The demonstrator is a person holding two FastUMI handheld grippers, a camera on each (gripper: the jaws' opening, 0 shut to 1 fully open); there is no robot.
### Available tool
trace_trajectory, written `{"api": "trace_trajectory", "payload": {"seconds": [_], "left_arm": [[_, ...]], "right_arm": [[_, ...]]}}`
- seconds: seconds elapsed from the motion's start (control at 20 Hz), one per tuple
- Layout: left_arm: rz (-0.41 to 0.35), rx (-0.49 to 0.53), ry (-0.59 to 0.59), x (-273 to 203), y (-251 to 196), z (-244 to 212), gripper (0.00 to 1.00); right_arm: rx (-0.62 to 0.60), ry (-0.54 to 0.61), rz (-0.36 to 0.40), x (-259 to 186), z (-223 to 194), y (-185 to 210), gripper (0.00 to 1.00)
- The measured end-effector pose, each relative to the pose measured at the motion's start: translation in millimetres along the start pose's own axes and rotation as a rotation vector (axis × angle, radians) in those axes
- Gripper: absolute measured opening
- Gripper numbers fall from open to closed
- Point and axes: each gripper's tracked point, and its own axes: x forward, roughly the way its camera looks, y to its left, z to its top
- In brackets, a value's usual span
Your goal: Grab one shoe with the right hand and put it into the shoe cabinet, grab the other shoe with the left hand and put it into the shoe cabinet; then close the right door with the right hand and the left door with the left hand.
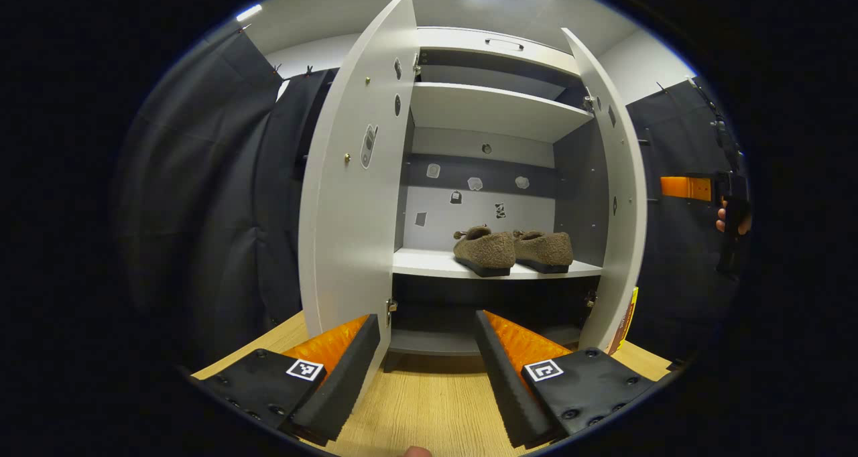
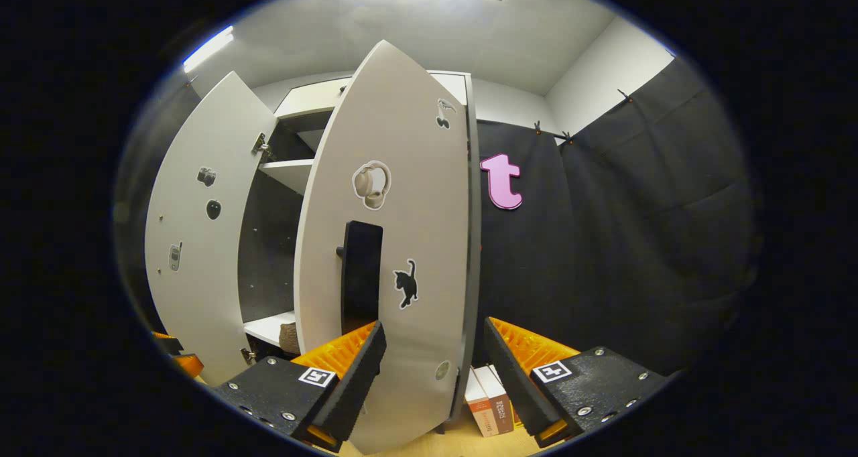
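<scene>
Brown fleecy shoes [image 1: 513, 249] sit side by side on the middle shelf [image 1: 429, 264] of the cabinet [image 1: 493, 112], at about 1 o'clock in the left gripper view, so I judge the doors are what remains. My right tool [image 2: 429, 370] gapes wide and holds nothing, with the right door [image 2: 395, 242] edge between its fingers at 12 o'clock. That door looks a light, stiff, smooth panel that should swing easily; I'd push flat near its dark handle [image 2: 362, 276], far from the hinges, not pinch it. My left tool [image 1: 429, 370] is wide and empty too, the left door [image 1: 355, 196] at 11 o'clock. Books [image 2: 489, 400] stand by the cabinet's foot on the surface [image 1: 429, 403].
</scene>
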Motion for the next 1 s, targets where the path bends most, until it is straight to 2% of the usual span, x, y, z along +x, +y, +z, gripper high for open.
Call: {"api": "trace_trajectory", "payload": {"seconds": [0.3,0.35,0.4,0.55,0.6,0.65,0.7,0.75,0.8,0.85,1.0], "left_arm": [[0.032,0.005,-0.002,-4.2,12.0,1.8,0.93],[0.033,0.006,-0.001,-3.6,12.9,2.2,0.93],[0.034,0.007,-0.001,-2.7,14.0,2.5,0.99],[0.036,0.007,-0.001,-4.6,14.7,2.7,0.99],[0.037,0.008,-0.003,-4.3,15.7,3.4,0.99],[0.037,0.01,-0.004,-3.8,16.2,3.5,0.99],[0.038,0.011,-0.005,-3.3,17.1,3.7,0.99],[0.039,0.011,-0.005,-3.4,18.0,3.9,0.99],[0.039,0.01,-0.005,-2.6,18.7,4.2,0.99],[0.039,0.009,-0.004,-2.1,18.8,4.5,0.99],[0.038,0.006,-0.004,0.2,19.5,4.5,0.99]], "right_arm": [[-0.014,0.012,0.07,18.4,-11.2,39.8,0.93],[-0.012,0.013,0.071,22.3,-12.9,42.7,0.97],[-0.008,0.016,0.072,27.4,-14.4,45.2,0.94],[0.004,0.024,0.08,38.1,-19.4,52.8,0.94],[0.011,0.023,0.086,40.3,-20.4,55.9,0.9],[0.014,0.027,0.09,44.4,-21.3,58.9,0.97],[0.017,0.027,0.093,46.2,-22.1,59.9,0.92],[0.015,0.03,0.093,49.1,-22.9,61.8,0.92],[0.013,0.034,0.094,52.9,-23.9,64.0,0.98],[0.011,0.039,0.094,56.0,-25.2,66.7,0.92],[0.005,0.05,0.084,70.5,-29.2,75.0,0.91]]}}
